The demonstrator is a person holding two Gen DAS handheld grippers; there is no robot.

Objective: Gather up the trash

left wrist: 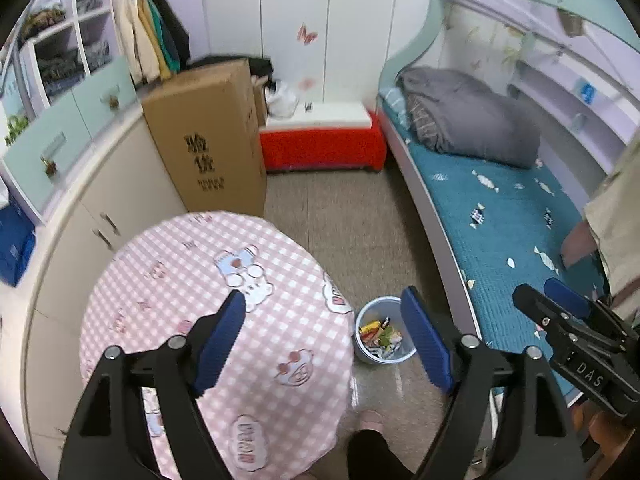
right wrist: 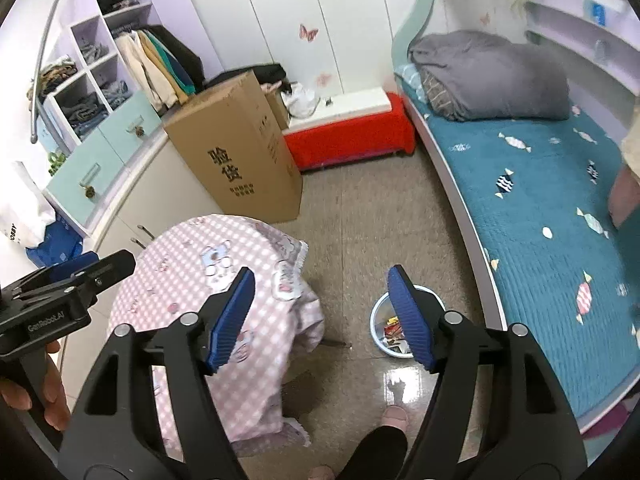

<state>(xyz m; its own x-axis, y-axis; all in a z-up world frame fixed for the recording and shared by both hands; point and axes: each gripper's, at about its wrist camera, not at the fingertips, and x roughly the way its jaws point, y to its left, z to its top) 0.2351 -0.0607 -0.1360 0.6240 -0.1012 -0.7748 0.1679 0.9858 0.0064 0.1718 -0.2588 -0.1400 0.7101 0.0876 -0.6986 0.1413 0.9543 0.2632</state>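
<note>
A small light-blue bin [left wrist: 366, 354] stands on the floor between the round table and the bed, with several colourful wrappers [left wrist: 380, 336] inside. It also shows in the right wrist view [right wrist: 378, 318], partly hidden behind a finger. My left gripper [left wrist: 324, 338] is open and empty, held high above the table's edge and the bin. My right gripper [right wrist: 322, 316] is open and empty, above the floor beside the bin. The right gripper also shows at the right of the left wrist view [left wrist: 536, 298].
A round table with a pink checked cloth [left wrist: 208, 304] stands left of the bin. A tall cardboard box [left wrist: 208, 136], a red and white bench [left wrist: 320, 140] and cabinets line the back and left. A bed with a teal cover [left wrist: 516, 216] runs along the right. My slippered foot [right wrist: 394, 418] is below.
</note>
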